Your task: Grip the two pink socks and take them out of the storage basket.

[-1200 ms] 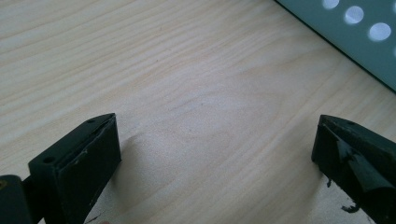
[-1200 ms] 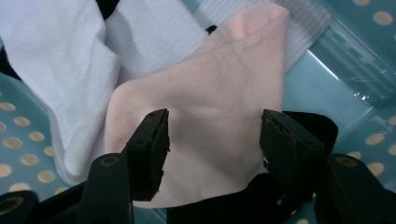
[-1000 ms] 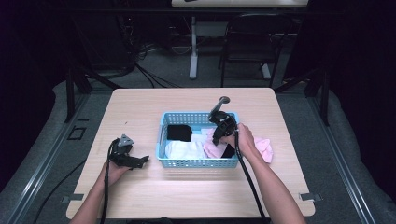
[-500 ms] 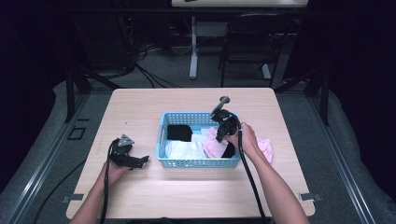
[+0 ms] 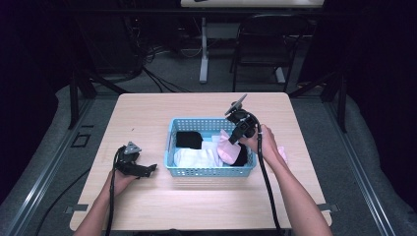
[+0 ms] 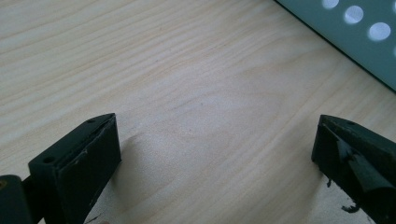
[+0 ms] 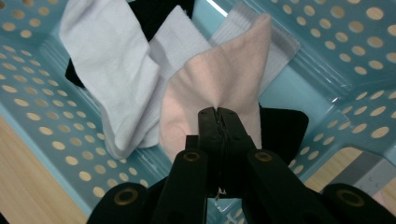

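You've got two grippers and one basket (image 5: 211, 171) on the table (image 5: 162, 206). Your right gripper (image 7: 218, 113) is clenched on one pink sock (image 7: 219, 88), jaws pinched together on a fold of it, over the right end of the basket. The sock hangs away from the jaw tips into the basket; in the right gripper view its long axis runs straight ahead of the jaws, the ribbed cuff end farthest from you. Seen from the high view, the pink sock (image 5: 226, 150) sits just below and left of the right gripper (image 5: 235, 139). Under and beside it: white socks (image 7: 112, 70), at least two pieces, exact count can't tell, plus black socks (image 7: 282, 128) just right of the jaws and another dark piece ahead. A second pink sock (image 5: 282, 153) lies on the table outside the basket, behind your right hand (image 5: 260, 140). Your left gripper (image 5: 147, 170) rests on the table well left of the basket, released, jaws spread wide with bare wood between them, tips pointing toward the basket's near-left corner, basket wall (image 6: 359, 37) ahead-right of it
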